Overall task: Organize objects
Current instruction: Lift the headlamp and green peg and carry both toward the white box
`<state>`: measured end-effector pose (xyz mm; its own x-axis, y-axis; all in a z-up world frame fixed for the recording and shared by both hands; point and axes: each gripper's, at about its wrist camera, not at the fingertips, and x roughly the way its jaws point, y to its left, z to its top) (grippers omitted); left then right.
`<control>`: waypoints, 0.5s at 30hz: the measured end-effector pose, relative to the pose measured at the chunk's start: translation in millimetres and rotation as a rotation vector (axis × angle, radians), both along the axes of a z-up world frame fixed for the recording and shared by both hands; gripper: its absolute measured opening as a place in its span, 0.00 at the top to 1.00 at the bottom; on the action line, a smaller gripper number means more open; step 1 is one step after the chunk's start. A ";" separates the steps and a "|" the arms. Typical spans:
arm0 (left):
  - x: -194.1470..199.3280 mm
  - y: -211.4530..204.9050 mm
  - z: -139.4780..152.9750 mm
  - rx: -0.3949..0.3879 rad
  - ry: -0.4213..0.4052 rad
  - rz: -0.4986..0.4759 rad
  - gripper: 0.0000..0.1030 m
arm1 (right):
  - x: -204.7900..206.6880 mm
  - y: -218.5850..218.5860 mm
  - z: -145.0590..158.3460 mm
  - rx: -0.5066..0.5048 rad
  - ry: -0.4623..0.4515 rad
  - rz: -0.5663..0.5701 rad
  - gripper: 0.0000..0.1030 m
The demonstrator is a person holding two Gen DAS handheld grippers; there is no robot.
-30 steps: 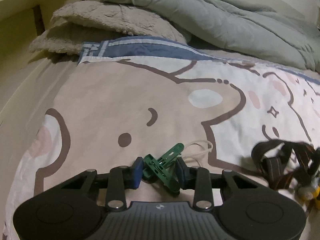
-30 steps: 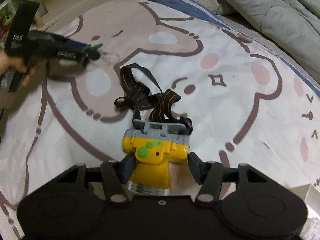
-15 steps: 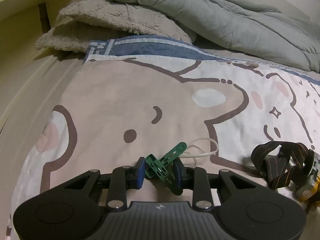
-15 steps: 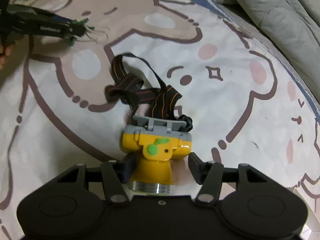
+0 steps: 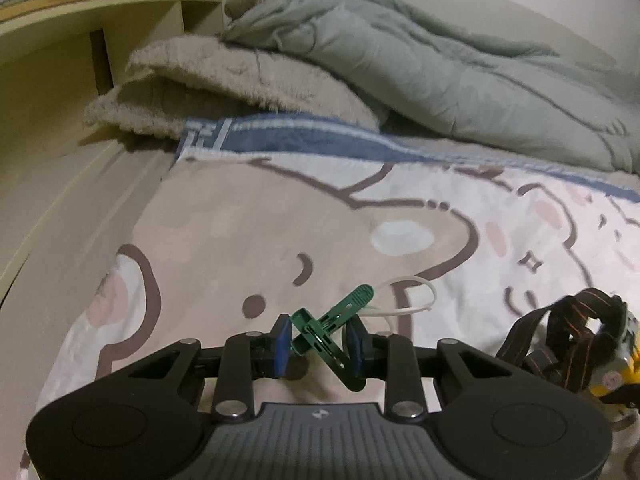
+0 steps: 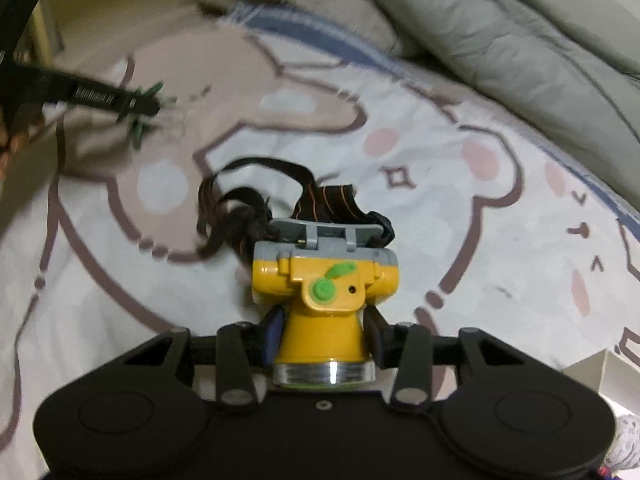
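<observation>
A green plastic clothes peg (image 5: 328, 328) with a white loop (image 5: 416, 300) trailing from it is held just above the bear-print sheet by my left gripper (image 5: 318, 344), which is shut on it. The left gripper (image 6: 148, 106) also shows blurred at the far left of the right wrist view. A yellow headlamp (image 6: 324, 276) with a green switch and a black-and-orange strap (image 6: 248, 200) lies on the sheet. The jaws of my right gripper (image 6: 324, 332) are closing and its pads press the lamp's yellow cone. The headlamp (image 5: 616, 372) also shows at the right edge of the left wrist view.
A grey duvet (image 5: 440, 72) and a beige fleece blanket (image 5: 240, 76) are piled at the head of the bed. A wooden shelf unit (image 5: 80, 32) runs along the left side. The corner of a white box (image 6: 600, 372) shows at the lower right.
The right jaws have closed in onto the headlamp's cone and the strap has bunched up. The left jaws tightened on the peg, which has risen a little.
</observation>
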<state>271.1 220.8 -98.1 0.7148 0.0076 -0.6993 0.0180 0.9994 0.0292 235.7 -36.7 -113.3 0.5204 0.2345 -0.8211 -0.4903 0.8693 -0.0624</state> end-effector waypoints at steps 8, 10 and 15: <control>-30.6 -18.0 34.7 -0.039 -0.065 0.038 0.70 | -7.1 -18.8 39.4 0.083 -0.072 -0.056 0.57; -39.4 -22.6 44.5 -0.052 -0.085 0.050 0.70 | -11.2 -23.8 49.4 0.085 -0.097 -0.055 0.57; -61.4 -41.3 65.5 -0.058 -0.126 0.057 0.70 | -23.1 -40.3 73.3 0.103 -0.144 -0.072 0.57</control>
